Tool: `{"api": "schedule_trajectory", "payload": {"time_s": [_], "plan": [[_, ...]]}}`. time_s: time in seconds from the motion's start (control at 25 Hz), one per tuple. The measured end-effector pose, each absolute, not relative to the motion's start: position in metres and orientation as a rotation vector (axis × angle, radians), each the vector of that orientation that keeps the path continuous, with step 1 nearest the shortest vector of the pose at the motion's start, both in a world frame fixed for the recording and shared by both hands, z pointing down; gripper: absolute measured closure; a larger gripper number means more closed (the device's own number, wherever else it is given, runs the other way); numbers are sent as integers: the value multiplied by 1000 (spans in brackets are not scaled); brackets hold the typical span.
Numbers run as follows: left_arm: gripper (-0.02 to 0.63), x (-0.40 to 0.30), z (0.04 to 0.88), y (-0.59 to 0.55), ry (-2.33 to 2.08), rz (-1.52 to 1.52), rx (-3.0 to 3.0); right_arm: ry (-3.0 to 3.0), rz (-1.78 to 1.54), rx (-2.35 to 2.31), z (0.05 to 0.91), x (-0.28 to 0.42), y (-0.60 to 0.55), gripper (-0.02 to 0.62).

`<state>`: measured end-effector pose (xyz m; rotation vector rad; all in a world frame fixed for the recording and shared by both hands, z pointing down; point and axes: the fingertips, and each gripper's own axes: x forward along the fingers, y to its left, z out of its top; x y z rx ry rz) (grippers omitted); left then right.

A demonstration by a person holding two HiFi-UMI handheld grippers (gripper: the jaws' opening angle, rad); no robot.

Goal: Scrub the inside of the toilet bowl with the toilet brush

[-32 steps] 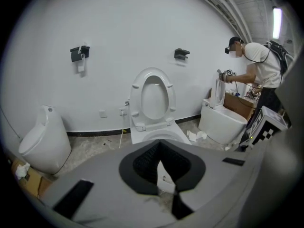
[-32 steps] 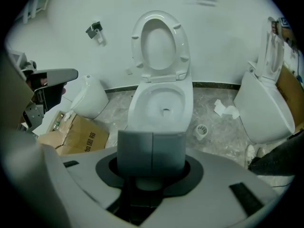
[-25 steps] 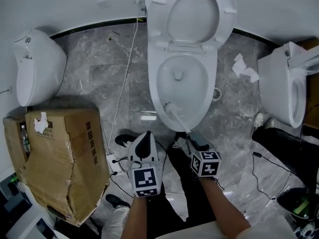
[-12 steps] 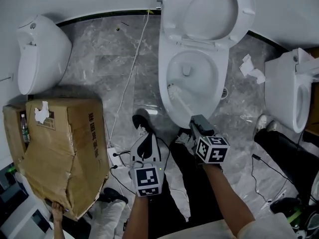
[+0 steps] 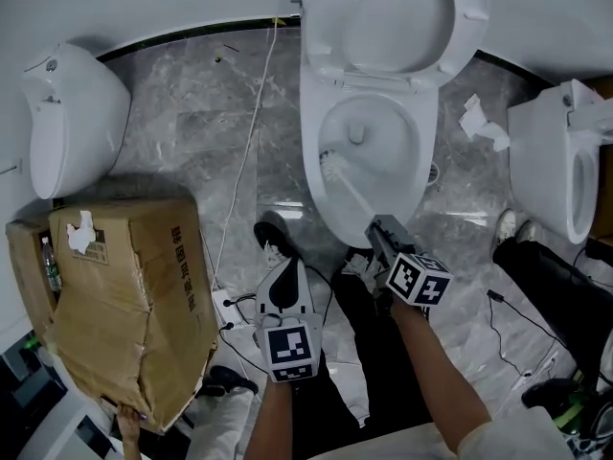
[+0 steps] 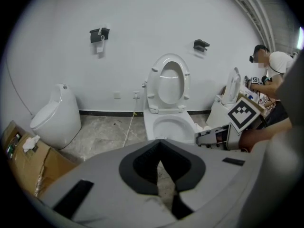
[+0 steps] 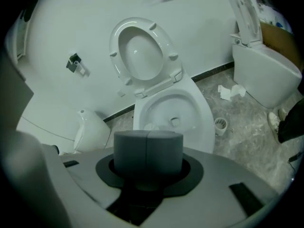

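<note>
Two hand-held grippers in play here. The right hand-held gripper [image 5: 375,230] sits at about 5 o'clock of the white ceramic toilet bowl [image 5: 308,123], clamped on the thick dark grey grip of the white-handled toilet brush [image 5: 347,190]. In the right gripper view that grey cylinder fills the gap between the jaws. The handle slants toward 11 o'clock over the front rim, and the bristly white head is down inside the bowl on its 9 o'clock side, near the drain hole. The white oval seat and lid [image 5: 393,17] are flipped up at 12 o'clock. The left hand-held gripper [image 5: 283,268] is clenched on nothing, jaw tips together, over the grey marble floor [image 5: 192,132] at 7 o'clock of the bowl, not touching it. Around the edges of the head view: battered brown cardboard box [image 5: 124,295] at 8 o'clock, white urinal [image 5: 67,123] at 10, second white toilet [image 5: 551,161] at 3
</note>
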<state>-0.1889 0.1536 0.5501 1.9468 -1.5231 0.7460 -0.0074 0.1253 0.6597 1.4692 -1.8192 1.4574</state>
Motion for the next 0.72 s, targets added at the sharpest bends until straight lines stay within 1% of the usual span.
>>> {"api": "schedule_trajectory", "payload": {"time_s": [0.36,0.72], "plan": [[580,-200,551,120,-1444,791,2026,-1830,1355,1551,640,-8,109,419],[580,-190,562,75,-1350,756,2128,-1717,1322,1475,658,13,134,419]]}}
